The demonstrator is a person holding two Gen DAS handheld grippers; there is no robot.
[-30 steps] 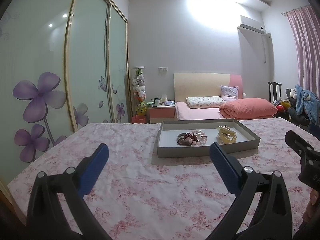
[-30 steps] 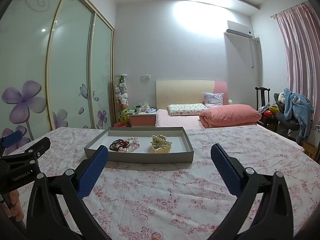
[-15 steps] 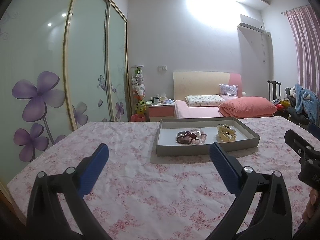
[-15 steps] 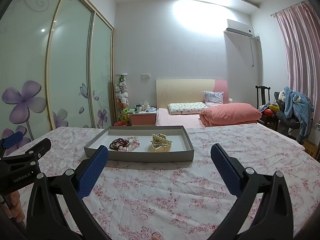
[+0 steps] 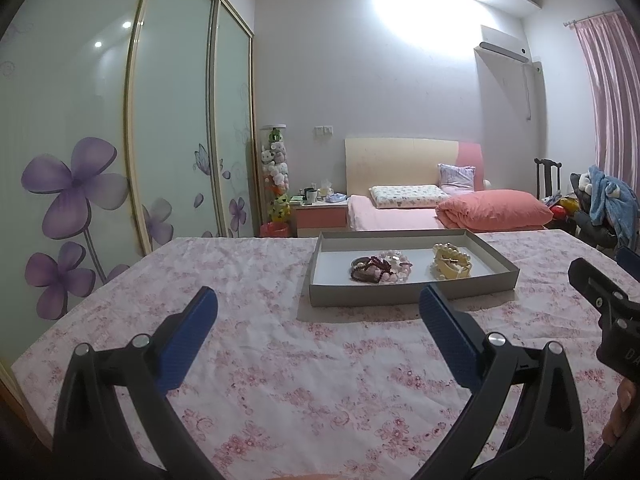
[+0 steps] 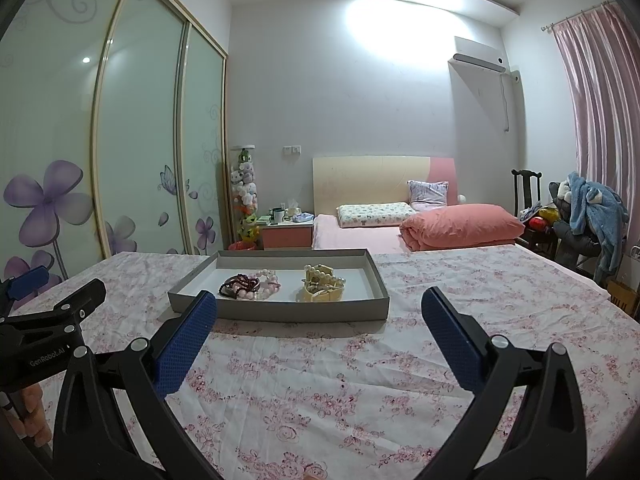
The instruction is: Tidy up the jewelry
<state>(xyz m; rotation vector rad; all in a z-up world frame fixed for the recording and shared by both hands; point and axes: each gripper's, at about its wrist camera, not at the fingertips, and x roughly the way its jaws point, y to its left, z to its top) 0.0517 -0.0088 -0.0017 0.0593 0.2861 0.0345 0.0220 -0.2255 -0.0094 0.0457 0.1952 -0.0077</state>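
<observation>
So both grippers are just hovering over the floral tablecloth [image 6: 320,368], short of the tray. The left gripper [image 5: 318,312] has its blue pads spread wide apart with nothing between them, and the right gripper [image 6: 319,312] is the same, wide open and empty. The jewelry sits in a shallow grey tray [image 6: 280,310] a bit further back on the table. Inside it, a heap of dark red and pink bead bracelets [image 6: 249,286] lies on the left side, and a gold-coloured pile with a pearl strand [image 6: 322,288] lies on the right, the two clumps apart. Behind the table there's a bed [image 6: 400,232].
</observation>
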